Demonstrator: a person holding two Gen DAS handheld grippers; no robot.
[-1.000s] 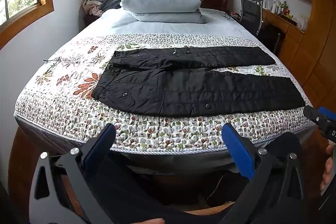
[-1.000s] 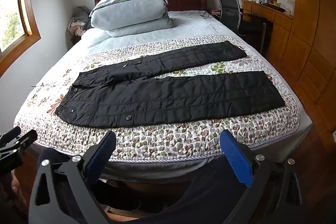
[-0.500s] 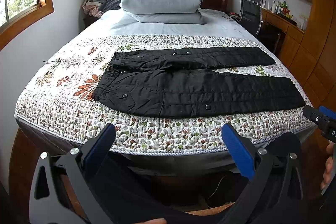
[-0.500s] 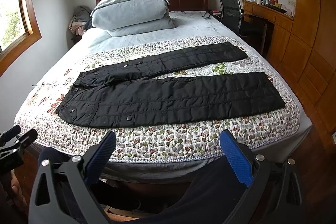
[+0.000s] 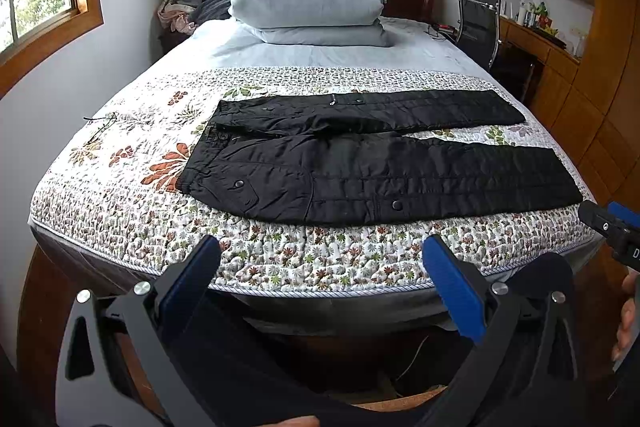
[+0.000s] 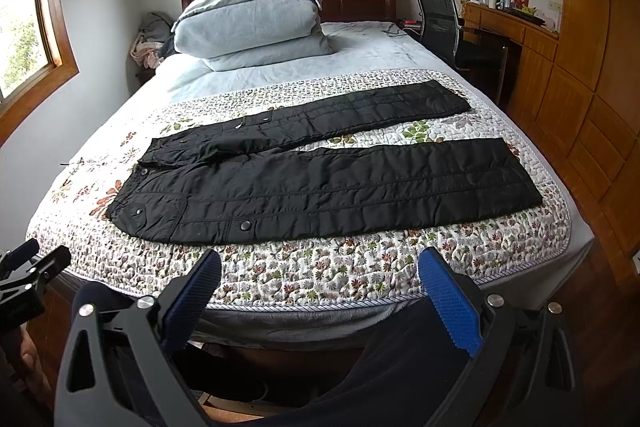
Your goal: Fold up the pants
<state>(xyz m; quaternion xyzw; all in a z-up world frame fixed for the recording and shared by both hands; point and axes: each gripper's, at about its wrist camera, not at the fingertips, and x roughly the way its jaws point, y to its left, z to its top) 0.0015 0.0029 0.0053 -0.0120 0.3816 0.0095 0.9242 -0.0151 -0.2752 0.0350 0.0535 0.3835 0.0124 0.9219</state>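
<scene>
Black quilted pants (image 5: pixel 380 171) lie flat across the floral quilt, waist to the left, both legs spread apart and pointing right; they also show in the right wrist view (image 6: pixel 328 179). My left gripper (image 5: pixel 320 267) is open and empty, held off the bed's near edge, below the pants. My right gripper (image 6: pixel 320 279) is open and empty, also in front of the near edge. Neither touches the pants. Each gripper shows at the other view's edge.
The bed (image 5: pixel 120 235) has stacked grey pillows (image 5: pixel 308 3) at the headboard. A black office chair (image 6: pixel 440 19) and wooden desk (image 6: pixel 516 27) stand to the right, wooden cabinets (image 6: pixel 592 115) along the right wall. Clothes are piled at the far left (image 5: pixel 180 7).
Both views have shifted slightly closer and higher over the bed edge. The pants have not moved and both grippers stay open.
</scene>
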